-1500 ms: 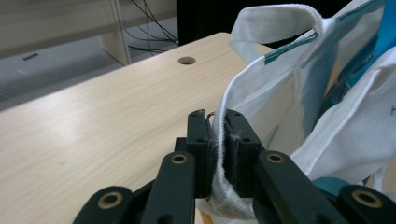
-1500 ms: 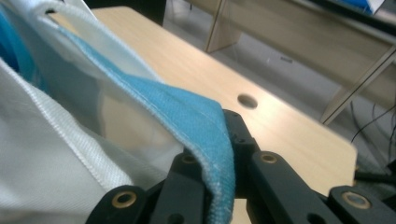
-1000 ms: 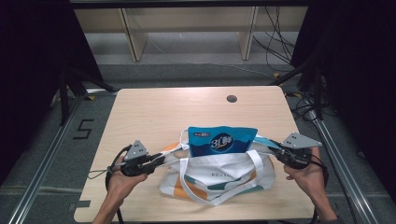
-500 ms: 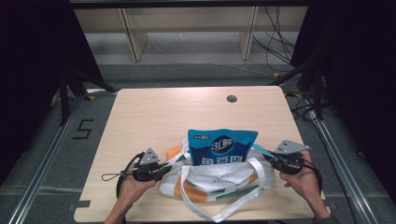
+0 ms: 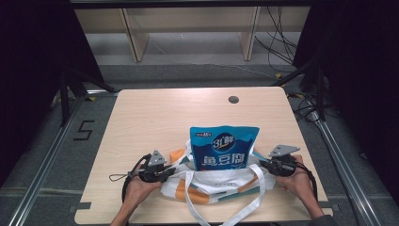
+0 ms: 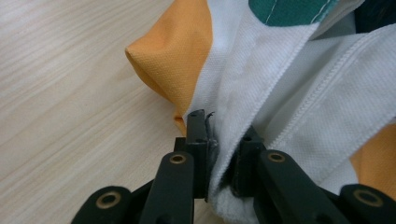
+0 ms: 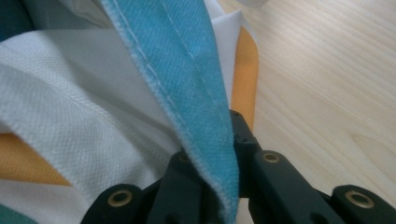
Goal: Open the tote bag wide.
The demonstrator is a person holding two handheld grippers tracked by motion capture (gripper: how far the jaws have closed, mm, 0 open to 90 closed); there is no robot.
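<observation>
You are working on a table (image 5: 141, 117) of pale wood-grain laminate with a smooth, matt finish. The bag (image 6: 299, 93) is woven cloth, matt and coarsely textured, with stitched hems. The blue pouch (image 5: 224, 148) is glossy printed plastic film. Your gripper jaws are matt black plastic with brass-coloured metal rivets.

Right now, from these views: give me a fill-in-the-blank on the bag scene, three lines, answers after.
1. The blue packet stands in the cloth ____.
2. The left gripper is shut on the bag's ____ fabric.
3. The right gripper is clamped on a ____ edge of the bag.
Missing words: bag; white; blue
</observation>
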